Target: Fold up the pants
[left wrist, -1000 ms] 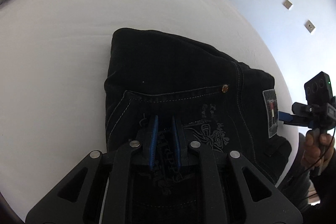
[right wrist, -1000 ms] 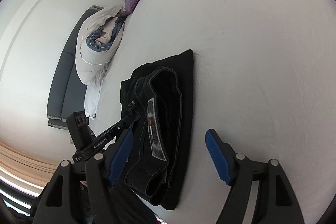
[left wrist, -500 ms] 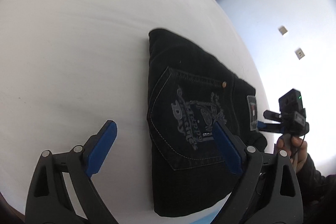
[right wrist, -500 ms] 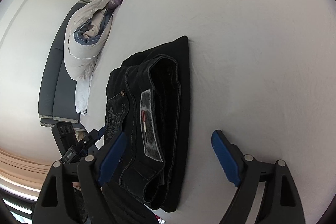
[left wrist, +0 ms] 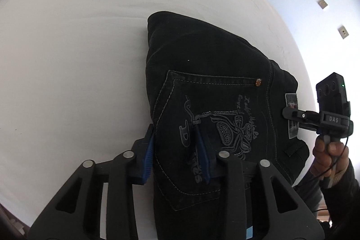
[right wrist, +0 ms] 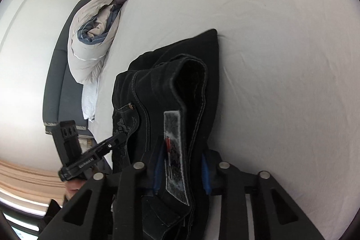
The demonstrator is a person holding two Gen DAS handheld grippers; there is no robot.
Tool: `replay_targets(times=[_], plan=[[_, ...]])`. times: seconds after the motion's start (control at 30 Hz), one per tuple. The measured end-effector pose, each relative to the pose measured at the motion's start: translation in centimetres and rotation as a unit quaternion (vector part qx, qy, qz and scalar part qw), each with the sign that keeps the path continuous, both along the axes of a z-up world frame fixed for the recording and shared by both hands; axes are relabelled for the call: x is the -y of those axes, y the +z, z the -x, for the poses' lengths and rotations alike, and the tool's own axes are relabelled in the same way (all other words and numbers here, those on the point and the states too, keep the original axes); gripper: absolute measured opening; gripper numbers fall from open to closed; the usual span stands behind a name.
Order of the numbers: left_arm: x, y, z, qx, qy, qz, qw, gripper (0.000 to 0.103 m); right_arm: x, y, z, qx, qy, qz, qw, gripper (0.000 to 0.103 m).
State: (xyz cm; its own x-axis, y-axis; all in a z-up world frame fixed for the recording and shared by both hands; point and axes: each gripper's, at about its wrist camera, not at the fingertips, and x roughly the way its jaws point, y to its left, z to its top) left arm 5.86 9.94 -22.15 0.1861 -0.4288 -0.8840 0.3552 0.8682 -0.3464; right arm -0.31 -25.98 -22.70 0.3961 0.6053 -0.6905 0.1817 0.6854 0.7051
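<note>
Pants (left wrist: pixel 209 91), black denim, lie folded thick on the white bed (left wrist: pixel 78 48), embroidered pocket up. My left gripper (left wrist: pixel 175 150) and right gripper (right wrist: pixel 182 170) are closing on their edges.

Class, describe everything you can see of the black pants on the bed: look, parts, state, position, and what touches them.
The black pants look like dark denim, folded into a compact bundle lying on the white bed sheet. Uppermost is a back pocket with pale stitching, grey embroidered lettering and a copper rivet; a grey patch marks the waistband. The left gripper is closing on the pocket-side edge, the right gripper on the waistband end; fabric lies between both pairs of jaws.
</note>
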Motion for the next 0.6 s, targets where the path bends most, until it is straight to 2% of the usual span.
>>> replay_targets(times=[0.1, 0.2, 0.33, 0.47, 0.6], plan=[[0.6, 1.3, 0.7, 0.018, 0.001, -0.012, 0.9998, 0.020, -1.0, 1.6, 0.0, 0.023, 0.018, 0.047, 0.999, 0.022], [1.2, 2.5, 1.1, 0.033, -0.002, -0.027, 0.9991, 0.017, -1.8, 3.6, 0.0, 0.051, 0.032, 0.069, 0.996, 0.021], [1.7, 6.2, 1.2, 0.066, -0.002, -0.007, 0.9978, 0.017, -2.4, 6.7, -0.3, 0.089, 0.048, 0.092, 0.991, 0.020], [3.4, 9.9, -0.1, 0.115, -0.013, -0.007, 0.9932, 0.017, -0.7, 9.8, -1.9, 0.125, 0.036, 0.094, 0.987, 0.020], [5.9, 11.2, -2.9, 0.134, -0.016, 0.000, 0.9908, 0.017, 1.8, 11.8, -4.8, 0.144, 0.027, 0.108, 0.983, 0.021]])
